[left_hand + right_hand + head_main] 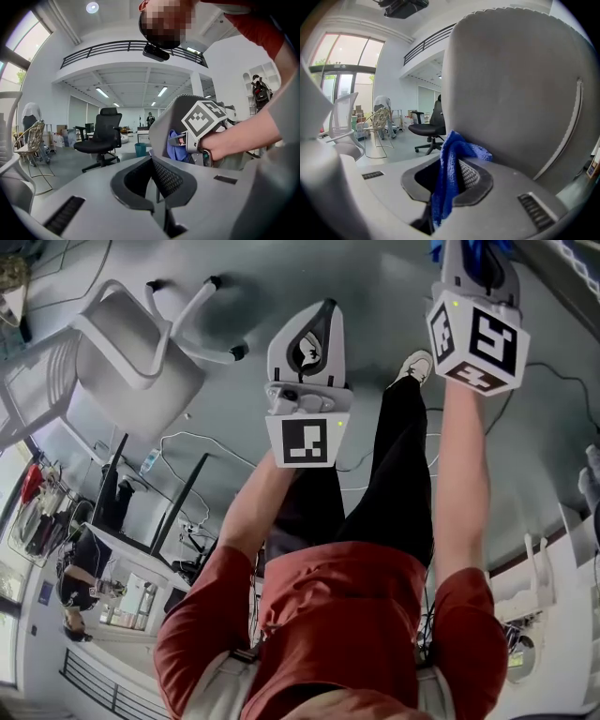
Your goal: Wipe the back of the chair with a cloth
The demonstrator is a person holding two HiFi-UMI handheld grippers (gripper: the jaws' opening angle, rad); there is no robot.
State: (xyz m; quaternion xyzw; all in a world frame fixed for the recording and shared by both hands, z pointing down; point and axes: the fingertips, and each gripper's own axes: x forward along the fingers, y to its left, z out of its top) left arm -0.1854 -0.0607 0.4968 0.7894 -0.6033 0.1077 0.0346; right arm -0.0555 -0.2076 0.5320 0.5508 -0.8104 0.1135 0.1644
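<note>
Right gripper view: the right gripper (451, 164) has its jaws pinched on the cloth (445, 192), which looks soft, light and floppy and is best held bunched. The chair back (511, 93) stands just beyond, probably stiff. The left gripper (154, 168) is closed and empty.

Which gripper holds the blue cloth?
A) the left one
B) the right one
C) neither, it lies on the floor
B: the right gripper view shows the blue cloth pinched between the jaws of the right gripper, close to the grey chair back; the left gripper is shut on nothing.
</note>
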